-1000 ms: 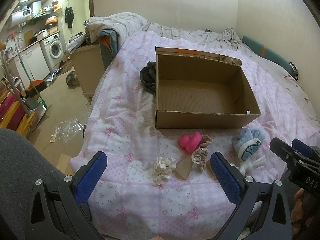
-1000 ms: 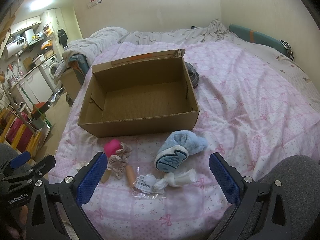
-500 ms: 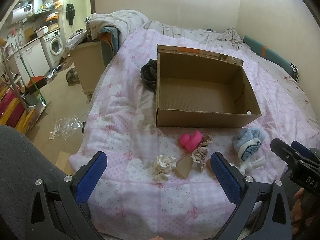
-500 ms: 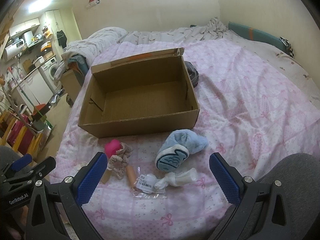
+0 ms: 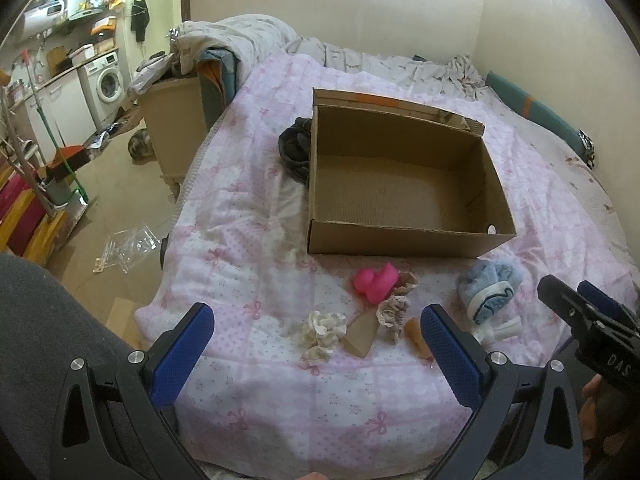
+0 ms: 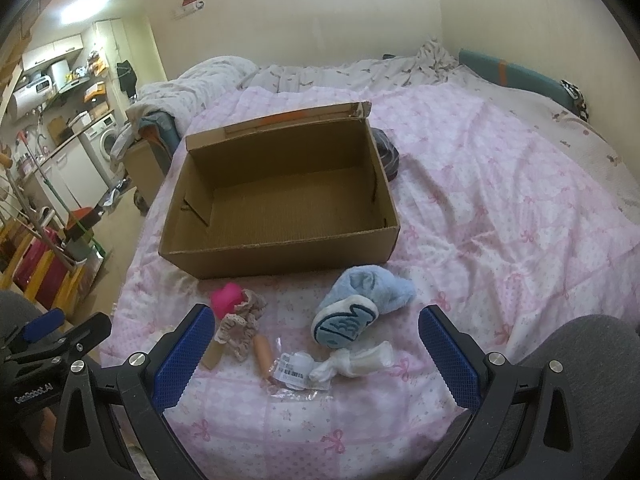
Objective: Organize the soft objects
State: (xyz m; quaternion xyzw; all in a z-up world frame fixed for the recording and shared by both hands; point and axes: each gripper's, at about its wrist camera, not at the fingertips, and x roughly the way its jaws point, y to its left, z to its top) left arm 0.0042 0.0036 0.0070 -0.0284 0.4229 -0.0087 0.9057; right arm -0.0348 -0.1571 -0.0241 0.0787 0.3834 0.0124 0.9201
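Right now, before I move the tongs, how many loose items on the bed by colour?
Pink toy: 1
Blue slipper: 1
Cream or beige scrunchies: 2
Orange piece: 1
White bundles: 2
Brown card: 1
Total: 8

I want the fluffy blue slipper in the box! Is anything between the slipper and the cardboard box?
No. In the right wrist view only bare pink quilt lies between the fluffy blue slipper and the open cardboard box.
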